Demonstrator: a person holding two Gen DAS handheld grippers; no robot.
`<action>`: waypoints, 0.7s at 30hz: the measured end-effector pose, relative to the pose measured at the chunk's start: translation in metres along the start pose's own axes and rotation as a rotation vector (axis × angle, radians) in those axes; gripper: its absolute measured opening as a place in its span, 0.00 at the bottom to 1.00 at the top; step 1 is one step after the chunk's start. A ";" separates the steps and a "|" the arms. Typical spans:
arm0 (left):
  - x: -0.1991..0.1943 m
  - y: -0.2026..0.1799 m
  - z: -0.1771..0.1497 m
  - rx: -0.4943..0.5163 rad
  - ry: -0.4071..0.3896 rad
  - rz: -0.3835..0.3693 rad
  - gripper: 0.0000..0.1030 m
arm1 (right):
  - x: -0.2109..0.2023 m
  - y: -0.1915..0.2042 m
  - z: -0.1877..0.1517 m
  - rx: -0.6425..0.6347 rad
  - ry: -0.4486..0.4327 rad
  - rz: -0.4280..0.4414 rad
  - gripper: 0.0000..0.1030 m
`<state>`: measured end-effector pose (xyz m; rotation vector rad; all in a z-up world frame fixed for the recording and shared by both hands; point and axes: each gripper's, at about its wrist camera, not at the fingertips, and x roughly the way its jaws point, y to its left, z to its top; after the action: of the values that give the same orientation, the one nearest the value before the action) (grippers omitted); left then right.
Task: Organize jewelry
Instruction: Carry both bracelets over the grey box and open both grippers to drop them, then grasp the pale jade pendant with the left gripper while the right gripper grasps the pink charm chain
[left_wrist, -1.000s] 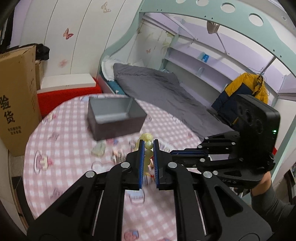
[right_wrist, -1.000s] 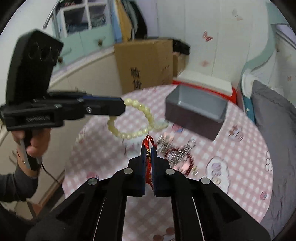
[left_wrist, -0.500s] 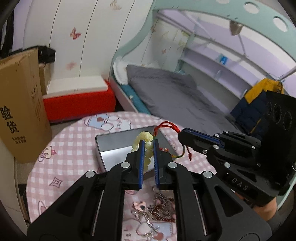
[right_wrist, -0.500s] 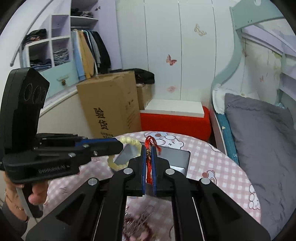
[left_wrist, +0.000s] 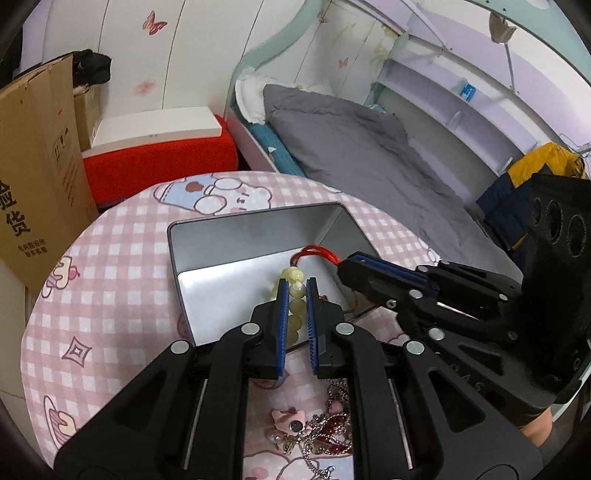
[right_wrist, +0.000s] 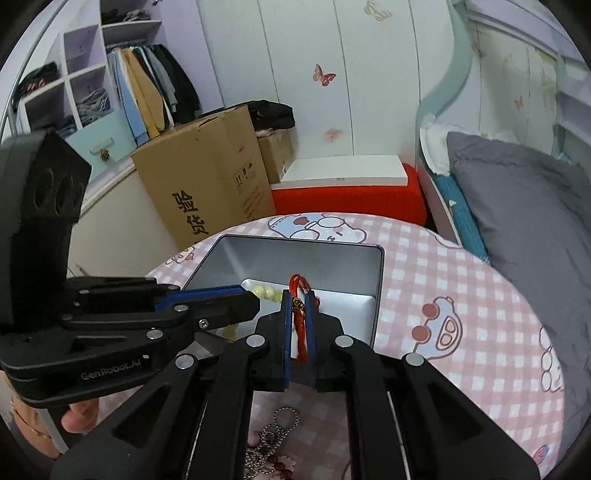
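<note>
Both grippers moved over tin (left_wrist: 236, 258); your left gripper (left_wrist: 294, 295) clamps bead bracelet (left_wrist: 294, 286), right gripper (right_wrist: 299, 306) pinches red cord (right_wrist: 298, 314), ready for drop.

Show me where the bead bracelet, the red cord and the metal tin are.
bead bracelet (left_wrist: 296, 288), left wrist view, on a pale bead between the pads.
red cord (right_wrist: 300, 325), right wrist view, on the strand between the pads.
metal tin (right_wrist: 295, 258), right wrist view, on its inner far wall.
</note>
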<state>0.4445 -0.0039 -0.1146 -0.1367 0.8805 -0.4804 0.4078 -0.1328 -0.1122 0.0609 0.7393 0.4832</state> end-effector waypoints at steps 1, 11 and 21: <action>-0.001 0.000 0.001 0.000 0.002 0.005 0.10 | -0.002 0.000 0.000 0.004 -0.004 0.001 0.07; -0.045 -0.006 -0.007 0.031 -0.090 0.039 0.57 | -0.050 0.004 -0.006 0.002 -0.068 -0.004 0.30; -0.086 -0.001 -0.052 0.106 -0.132 0.124 0.57 | -0.078 0.021 -0.036 -0.054 -0.076 -0.006 0.36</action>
<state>0.3573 0.0386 -0.0862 -0.0164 0.7285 -0.3965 0.3261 -0.1531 -0.0846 0.0263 0.6519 0.4924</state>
